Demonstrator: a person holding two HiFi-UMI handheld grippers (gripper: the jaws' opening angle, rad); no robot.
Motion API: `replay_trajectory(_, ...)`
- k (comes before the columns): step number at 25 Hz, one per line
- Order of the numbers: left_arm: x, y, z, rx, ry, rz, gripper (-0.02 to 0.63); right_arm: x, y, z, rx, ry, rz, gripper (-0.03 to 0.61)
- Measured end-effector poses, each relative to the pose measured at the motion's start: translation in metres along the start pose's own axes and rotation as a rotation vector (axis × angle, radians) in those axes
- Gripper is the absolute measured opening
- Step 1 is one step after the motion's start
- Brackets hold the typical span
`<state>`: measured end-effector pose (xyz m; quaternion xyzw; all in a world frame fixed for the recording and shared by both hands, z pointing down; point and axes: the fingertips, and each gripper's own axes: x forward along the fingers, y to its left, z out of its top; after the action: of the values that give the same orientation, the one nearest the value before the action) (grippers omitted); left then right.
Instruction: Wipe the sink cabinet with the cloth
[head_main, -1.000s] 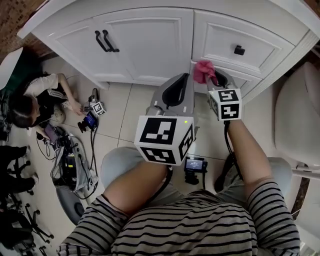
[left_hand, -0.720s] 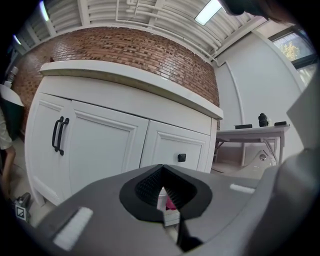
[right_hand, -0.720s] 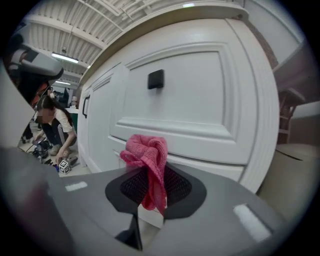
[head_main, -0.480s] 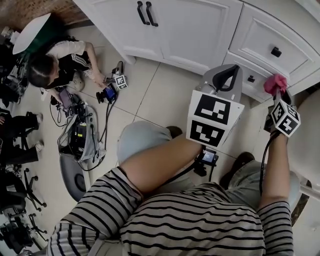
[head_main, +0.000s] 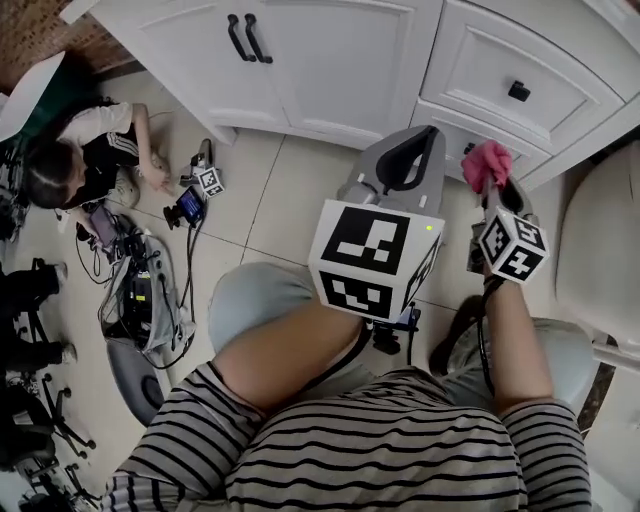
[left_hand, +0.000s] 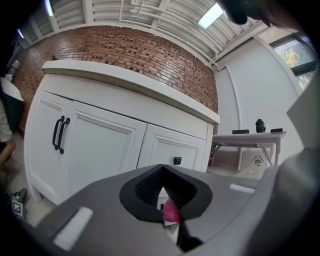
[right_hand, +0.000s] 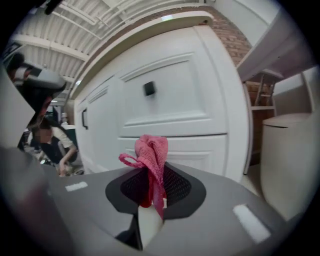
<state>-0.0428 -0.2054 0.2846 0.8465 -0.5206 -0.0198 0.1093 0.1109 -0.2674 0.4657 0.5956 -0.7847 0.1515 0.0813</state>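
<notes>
The white sink cabinet spans the top of the head view, with two black door handles and a knobbed drawer. My right gripper is shut on a bunched pink cloth, held just in front of the lower drawer; contact cannot be told. In the right gripper view the cloth sticks up from between the jaws of the right gripper, facing the drawer fronts. My left gripper hangs beside it to the left, shut and holding nothing; in its own view the left gripper points at the cabinet.
A person sits on the tiled floor at left among cables and gear, with another marker-tagged device nearby. A white rounded fixture stands close on the right. Chair bases crowd the lower left.
The right gripper with the cloth swung right along the lower drawer toward the cabinet corner, then came back left. The left gripper stayed shut and moved alongside. The head view shifted.
</notes>
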Motion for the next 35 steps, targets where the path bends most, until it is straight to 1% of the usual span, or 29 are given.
replay_trajectory(2,-0.003,0.001,0.008,-0.01,-0.021,-0.002,-0.008,0.019,0.049,-0.021,-0.068,0.032,0.115,0.069)
replay_trajectory(4,-0.005,0.006,0.013,-0.02,-0.038,0.007,-0.008,0.042,0.081,-0.042,-0.136,0.066,0.191,0.069)
replay_trajectory(6,-0.008,0.013,0.016,-0.039,-0.047,0.017,-0.008,0.065,0.1,-0.059,-0.199,0.097,0.232,0.069)
replay_trajectory(9,-0.011,0.021,0.018,-0.054,-0.043,0.03,-0.008,0.094,0.104,-0.079,-0.245,0.136,0.228,0.069)
replay_trajectory(12,-0.011,0.028,0.014,-0.042,-0.03,0.047,-0.008,0.113,0.083,-0.091,-0.224,0.166,0.167,0.069)
replay_trajectory(14,-0.009,0.033,0.006,-0.051,-0.012,0.059,-0.008,0.118,0.062,-0.098,-0.204,0.184,0.12,0.069)
replay_trajectory(17,-0.007,0.039,0.0,-0.074,0.007,0.067,-0.008,0.117,0.025,-0.109,-0.165,0.212,0.044,0.069)
replay_trajectory(20,-0.002,0.035,0.0,-0.066,0.007,0.058,-0.008,0.109,-0.012,-0.112,-0.158,0.226,-0.009,0.069)
replay_trajectory(23,0.003,0.029,-0.004,-0.056,0.019,0.046,-0.008,0.098,-0.041,-0.111,-0.148,0.233,-0.056,0.071)
replay_trajectory(26,0.01,0.023,-0.006,-0.051,0.017,0.035,-0.008,0.084,-0.075,-0.108,-0.134,0.244,-0.131,0.069)
replay_trajectory(29,0.015,0.017,-0.004,-0.012,-0.003,0.03,-0.008,0.065,-0.114,-0.107,-0.129,0.275,-0.217,0.071)
replay_trajectory(31,0.016,0.015,-0.005,0.019,0.003,0.033,-0.008,0.051,-0.132,-0.106,-0.148,0.302,-0.265,0.072)
replay_trajectory(32,0.016,0.015,-0.007,0.029,0.01,0.036,-0.008,0.043,-0.14,-0.103,-0.142,0.309,-0.296,0.069)
replay_trajectory(34,0.017,0.014,-0.01,0.041,0.027,0.035,-0.008,0.025,-0.153,-0.089,-0.089,0.297,-0.349,0.067)
replay_trajectory(35,0.017,0.013,-0.01,0.049,0.032,0.032,-0.008,0.017,-0.156,-0.074,-0.062,0.275,-0.362,0.067)
